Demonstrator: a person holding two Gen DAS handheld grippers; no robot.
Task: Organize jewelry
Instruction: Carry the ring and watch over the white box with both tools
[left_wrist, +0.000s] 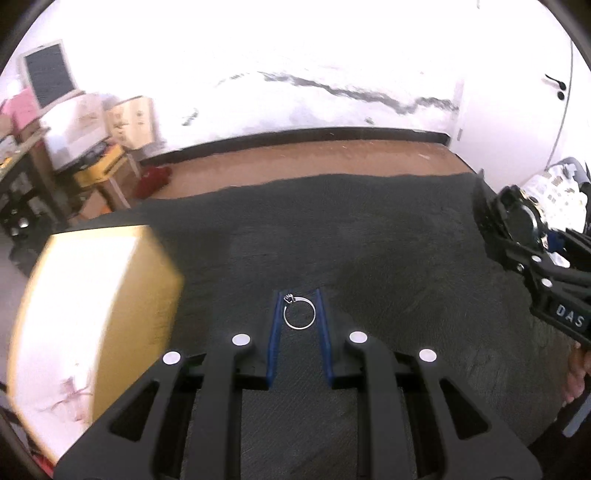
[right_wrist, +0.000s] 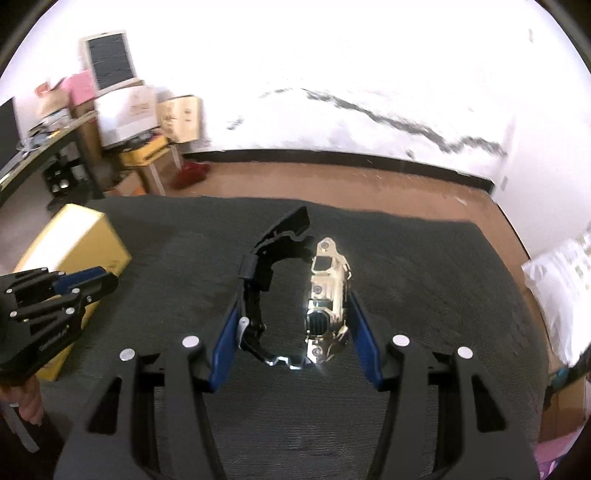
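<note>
At the far left of the left wrist view we see a gold-sided box (left_wrist: 92, 325), blurred, with a pale top, sitting on the dark mat (left_wrist: 369, 229) that covers the surface. In the lower middle of that frame our left hand-held gripper (left_wrist: 299, 314) has its blue pads (left_wrist: 274, 332) drawn close together, pinching a thin silver ring (left_wrist: 299, 313) between them; the ring's small setting sits at its upper left, and the ring is held above the mat. At the right edge of the same frame our right hand-held gripper (left_wrist: 517, 229) comes in, carrying something dark and shiny.

In the right wrist view, at the left edge, we see the left hand-held gripper (right_wrist: 99, 277) in front of the gold box (right_wrist: 74, 251), with fingers (right_wrist: 31, 402) of the holding hand below it. In the middle of the frame the right hand-held gripper (right_wrist: 295, 332) stands about half spread, and its blue pads press on a wristwatch (right_wrist: 295, 295): the left pad against the black strap, the right pad against the shiny gold case. The watch is held on edge above the mat (right_wrist: 443, 277), its loose strap end pointing to the upper middle of the frame. Along the upper left are stacked cardboard boxes (right_wrist: 177, 118) and a pale monitor (right_wrist: 109, 59); at the far right lies a white patterned cloth (right_wrist: 565, 288).
</note>
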